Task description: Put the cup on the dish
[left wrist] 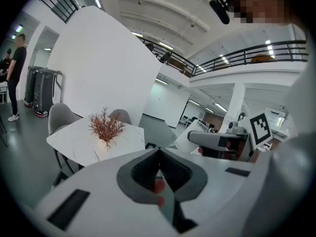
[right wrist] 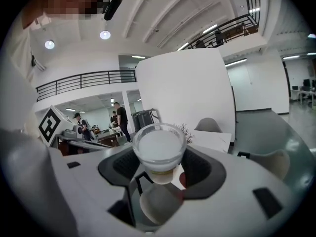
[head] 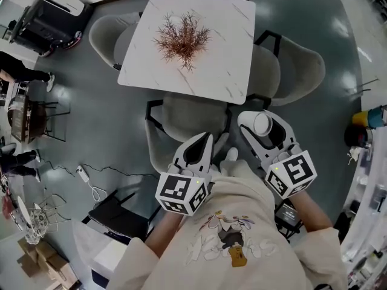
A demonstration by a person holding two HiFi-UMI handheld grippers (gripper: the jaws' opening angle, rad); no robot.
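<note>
A small clear glass cup (right wrist: pixel 159 149) with a whitish inside sits between the pads of my right gripper (right wrist: pixel 159 174), which is shut on it. From the head view the cup (head: pixel 262 124) shows as a white disc at the tip of the right gripper (head: pixel 261 118). My left gripper (head: pixel 204 140) hangs beside it on the left, jaws together with nothing between them; the left gripper view shows only a thin slit at its tip (left wrist: pixel 159 157). Both are held close to the body, above a grey chair (head: pixel 187 119). No dish is in view.
Ahead stands a white marble table (head: pixel 224 71) with a dried reddish plant (head: pixel 181 40) on it and grey chairs (head: pixel 290 71) round it. A cable and remote (head: pixel 91 183) lie on the floor at left. People (right wrist: pixel 120 117) stand further off by a cart (head: pixel 48 17).
</note>
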